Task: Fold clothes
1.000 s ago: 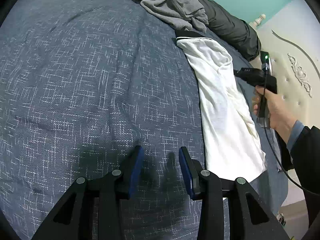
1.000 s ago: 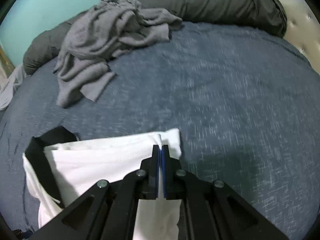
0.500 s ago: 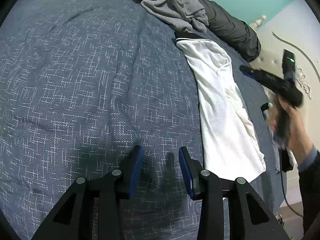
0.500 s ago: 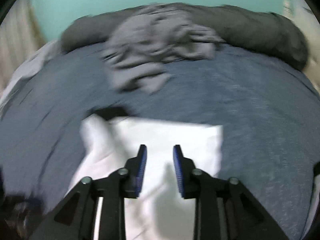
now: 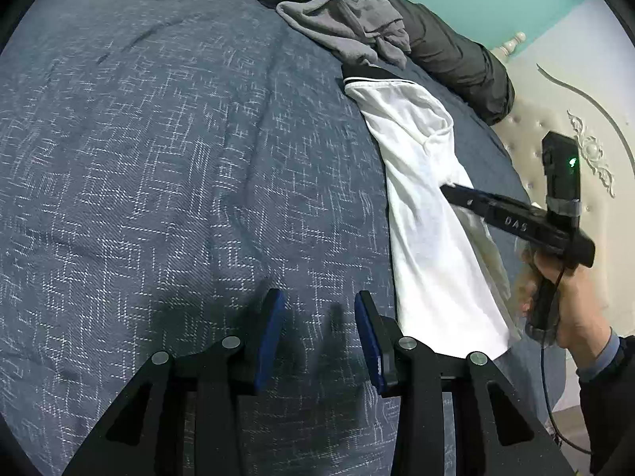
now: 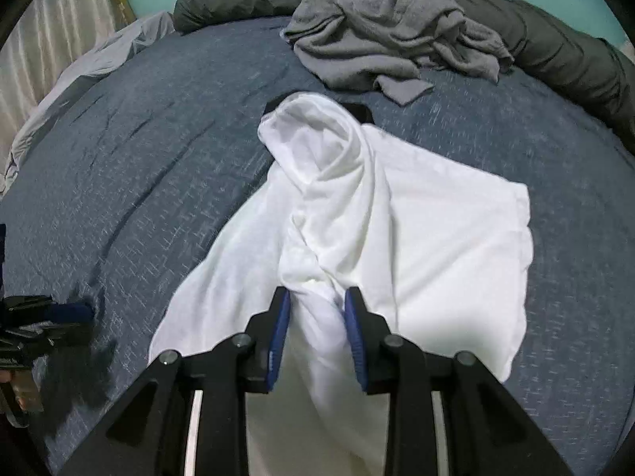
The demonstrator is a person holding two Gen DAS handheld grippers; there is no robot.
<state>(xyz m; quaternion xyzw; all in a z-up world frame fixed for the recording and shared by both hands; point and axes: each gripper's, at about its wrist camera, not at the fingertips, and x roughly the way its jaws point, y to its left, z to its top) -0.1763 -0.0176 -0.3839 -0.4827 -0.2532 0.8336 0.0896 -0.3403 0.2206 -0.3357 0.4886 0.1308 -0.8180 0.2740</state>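
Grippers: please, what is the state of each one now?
Left gripper: open, empty, above the blue bedspread.
Right gripper: open, straddling a ridge of the white shirt.

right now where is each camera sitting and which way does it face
Left wrist: on the left hand-held gripper, angled down at the bedspread; shows its open fingers, plus the person's right hand.
Right wrist: on the right hand-held gripper, angled down over the white shirt, a fold between its fingers.
Shared: white shirt, grey clothes, bedspread.

Left wrist view low over bed (image 5: 158, 158), facing headboard; right wrist close above white shirt (image 6: 436, 238); both share shirt
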